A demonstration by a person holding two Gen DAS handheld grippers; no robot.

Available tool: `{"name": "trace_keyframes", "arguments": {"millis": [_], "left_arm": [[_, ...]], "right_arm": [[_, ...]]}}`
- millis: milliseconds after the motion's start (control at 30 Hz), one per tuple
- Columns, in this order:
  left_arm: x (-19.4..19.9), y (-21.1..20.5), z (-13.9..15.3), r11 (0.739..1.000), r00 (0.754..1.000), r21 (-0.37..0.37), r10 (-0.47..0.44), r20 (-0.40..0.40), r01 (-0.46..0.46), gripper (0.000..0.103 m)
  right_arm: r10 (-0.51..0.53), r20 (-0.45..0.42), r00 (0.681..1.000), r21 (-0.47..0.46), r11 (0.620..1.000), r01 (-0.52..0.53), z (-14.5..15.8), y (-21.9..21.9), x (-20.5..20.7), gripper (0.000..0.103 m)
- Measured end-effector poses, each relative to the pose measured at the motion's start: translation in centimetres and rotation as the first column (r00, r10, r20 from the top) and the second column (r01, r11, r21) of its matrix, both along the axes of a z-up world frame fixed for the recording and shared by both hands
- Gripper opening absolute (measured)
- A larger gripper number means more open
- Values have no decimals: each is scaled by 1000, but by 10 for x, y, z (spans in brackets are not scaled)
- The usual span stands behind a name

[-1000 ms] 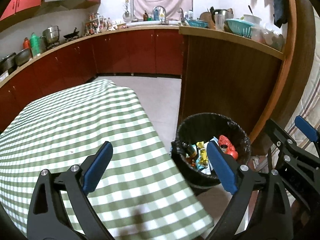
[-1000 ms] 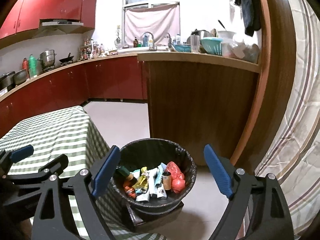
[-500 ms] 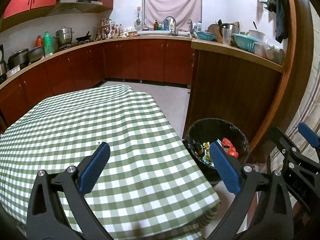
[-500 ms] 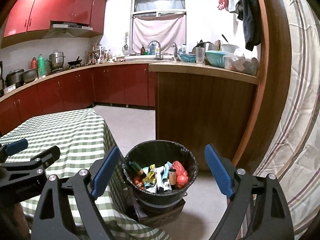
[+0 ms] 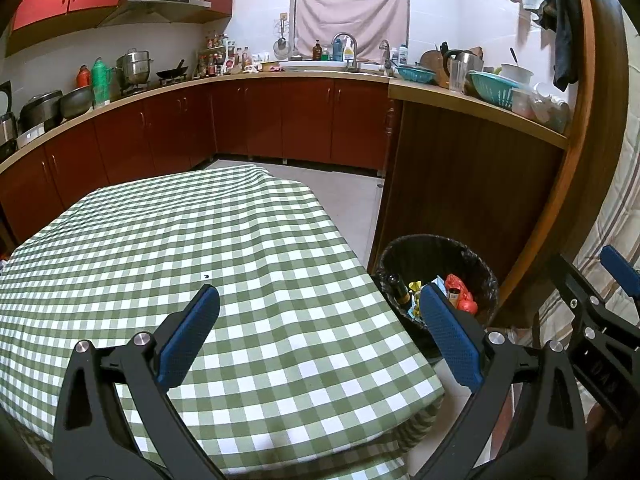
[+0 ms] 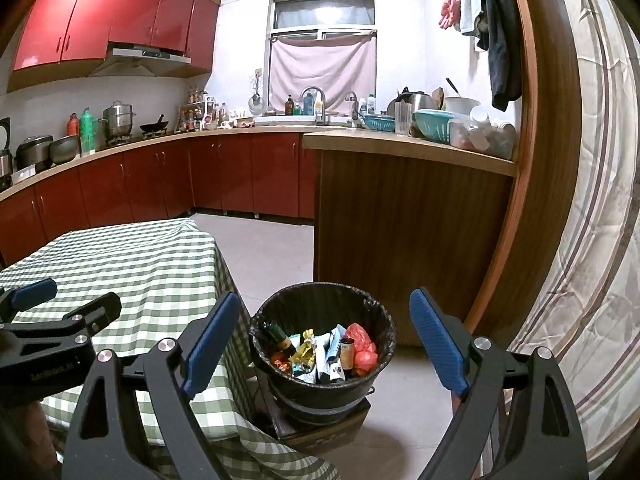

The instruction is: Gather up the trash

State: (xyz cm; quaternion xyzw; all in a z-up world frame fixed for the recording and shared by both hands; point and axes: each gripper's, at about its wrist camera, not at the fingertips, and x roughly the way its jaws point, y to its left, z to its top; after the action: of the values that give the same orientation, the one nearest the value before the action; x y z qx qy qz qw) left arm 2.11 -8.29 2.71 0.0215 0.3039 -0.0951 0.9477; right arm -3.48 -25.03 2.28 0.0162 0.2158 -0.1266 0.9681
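Both claws gape, nothing between their blue pads.
Only the right wrist view shows the box under the one black-lined round trash bin (image 6: 320, 392); left claw (image 5: 316, 330) over the green-checked bench (image 5: 200, 248), right claw (image 6: 324, 338).

Your way across the green-checked table (image 5: 224, 264) lies bare. Just beside its corner the black bin (image 6: 296, 304) stands open-mouthed, hemmed behind by the wooden counter (image 6: 404, 236); tiled floor (image 6: 264, 252) between runs free.

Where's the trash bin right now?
The trash bin stands on the floor just off the right edge of the checked table, in front of the wooden counter. In the right camera's view it shows between the open right gripper.
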Motion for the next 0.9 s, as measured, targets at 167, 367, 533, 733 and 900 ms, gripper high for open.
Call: {"name": "trace_keyframes", "arguments": {"millis": [167,367,533,733,900], "left_arm": [[0,0,0,1000,1000,0,-2,-2,2,97],[1,0,0,1000,1000,-1,-4,-3,4,97],[0,-1,0,1000,1000,-1,-5,-4,5,97],[0,-2,0,1000,1000,-2,-5,-5,5,97],[0,-2,0,1000,1000,-1,-3,-3,3,97]], "right_arm": [[-1,0,1000,0,1000,1,0,0,0,84],[-2,2,1000,0,1000,2,0,-1,0,84],[-1,2,1000,0,1000,1,-1,-1,0,84],[0,-2,1000,-1,1000,0,-1,-1,0,84],[1,-2,1000,-1,1000,-1,-1,-1,0,84]]}}
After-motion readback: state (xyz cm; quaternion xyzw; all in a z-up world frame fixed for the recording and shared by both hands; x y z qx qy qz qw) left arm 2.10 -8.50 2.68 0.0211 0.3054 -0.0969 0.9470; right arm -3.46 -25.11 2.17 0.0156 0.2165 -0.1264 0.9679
